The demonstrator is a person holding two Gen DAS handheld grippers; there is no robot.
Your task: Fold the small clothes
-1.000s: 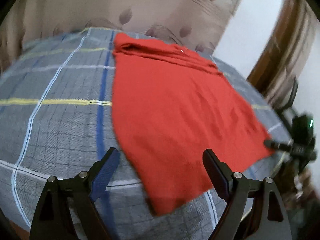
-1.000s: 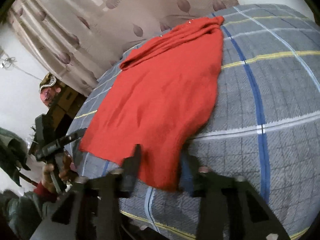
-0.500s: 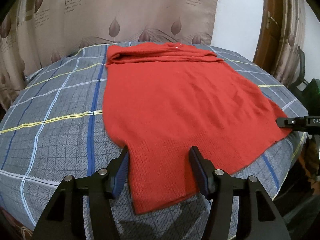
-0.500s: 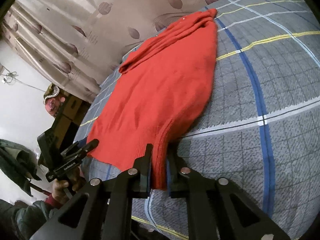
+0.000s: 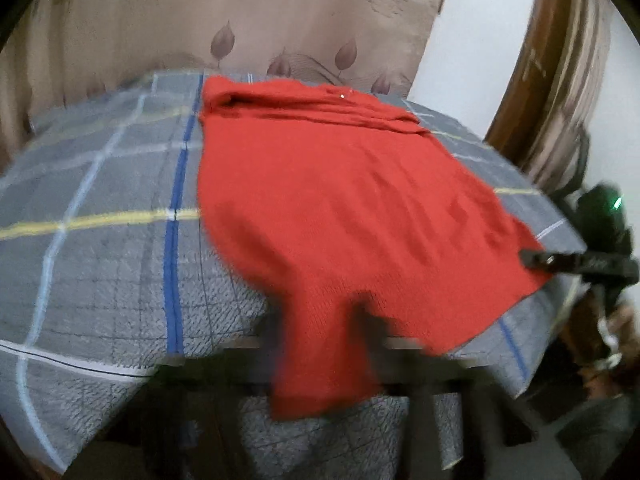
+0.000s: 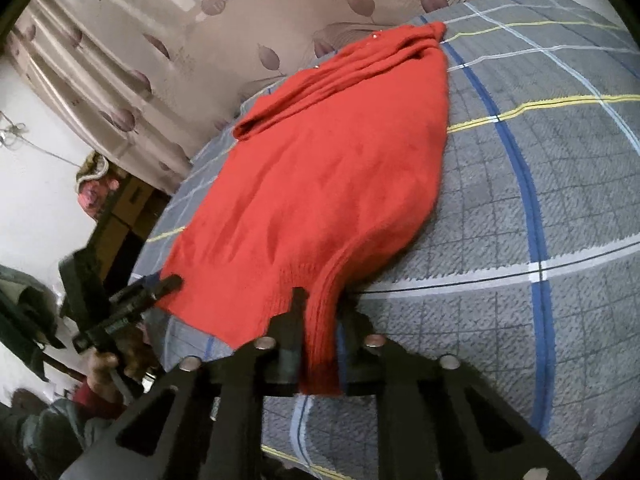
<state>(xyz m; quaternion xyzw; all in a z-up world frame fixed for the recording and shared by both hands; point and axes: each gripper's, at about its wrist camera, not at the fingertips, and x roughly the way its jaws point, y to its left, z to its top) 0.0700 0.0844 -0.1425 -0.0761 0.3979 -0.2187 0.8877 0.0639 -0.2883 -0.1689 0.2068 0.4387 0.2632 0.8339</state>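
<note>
Red sweater (image 5: 340, 208) spread flat on plaid bed (image 5: 100, 272), collar at 12 o'clock, hem at 6. Left gripper (image 5: 320, 344) jaws pinched shut on hem corner; right gripper (image 6: 320, 332) jaws clamped on opposite corner.

Red knit sweater (image 5: 340, 208) lies flat on the bed, mostly smooth. Far end is bunched into a few folds along the top, with a small shiny stud there. Ribbed hem faces the cameras; both near hem corners are gathered into narrow vertical pleats and slightly raised off the bed.
</note>
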